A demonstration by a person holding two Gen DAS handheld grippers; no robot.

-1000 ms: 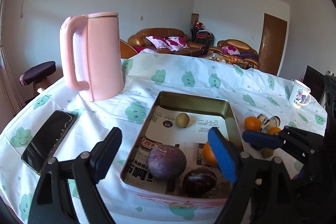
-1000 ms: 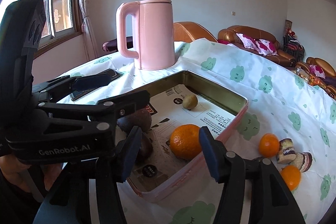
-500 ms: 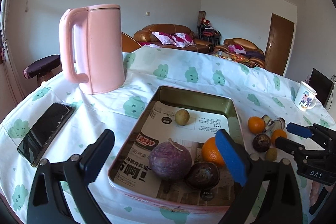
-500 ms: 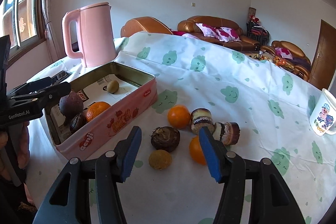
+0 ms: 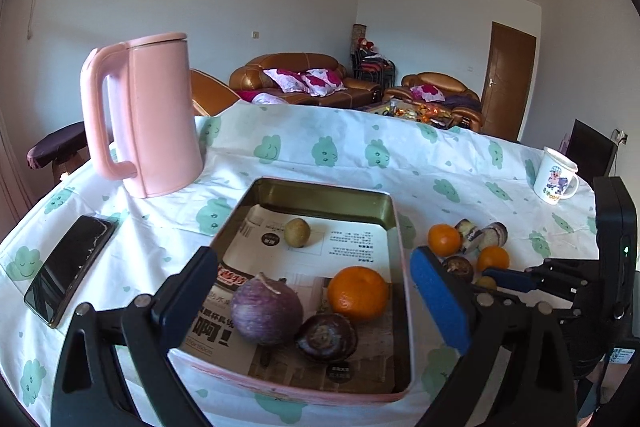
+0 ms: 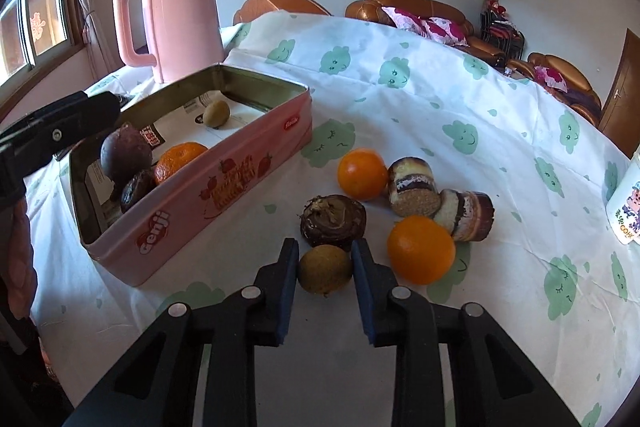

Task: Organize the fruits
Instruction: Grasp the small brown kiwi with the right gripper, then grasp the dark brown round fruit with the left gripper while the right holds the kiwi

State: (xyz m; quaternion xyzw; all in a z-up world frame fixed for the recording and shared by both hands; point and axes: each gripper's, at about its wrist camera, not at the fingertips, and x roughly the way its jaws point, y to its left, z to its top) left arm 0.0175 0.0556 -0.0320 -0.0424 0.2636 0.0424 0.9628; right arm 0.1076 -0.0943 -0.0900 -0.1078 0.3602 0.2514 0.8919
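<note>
A pink tin [image 6: 224,183] [image 5: 396,211] lined with newspaper holds a purple fruit [image 5: 266,309], an orange [image 5: 357,292], a dark wrinkled fruit [image 5: 326,337] and a small kiwi [image 5: 297,232]. My left gripper [image 5: 316,301] is open and empty over the tin's near end. My right gripper [image 6: 325,259] is on the cloth right of the tin, its jaws narrowed around a small brown kiwi-like fruit [image 6: 325,269]; the pads look to touch its sides. Behind it lie a dark wrinkled fruit [image 6: 333,221], two oranges [image 6: 362,173] [image 6: 421,249] and two cake rolls [image 6: 414,187] [image 6: 466,215].
A pink kettle [image 5: 148,119] stands at the back left of the tin. A black phone [image 5: 70,267] lies left of the tin. A white printed mug [image 5: 556,181] stands at the far right. The tablecloth edge is close below both grippers.
My right gripper has swung from the tin to the loose fruit, dropped low and narrowed around the small brown fruit. My left gripper has risen a little and stays open.
</note>
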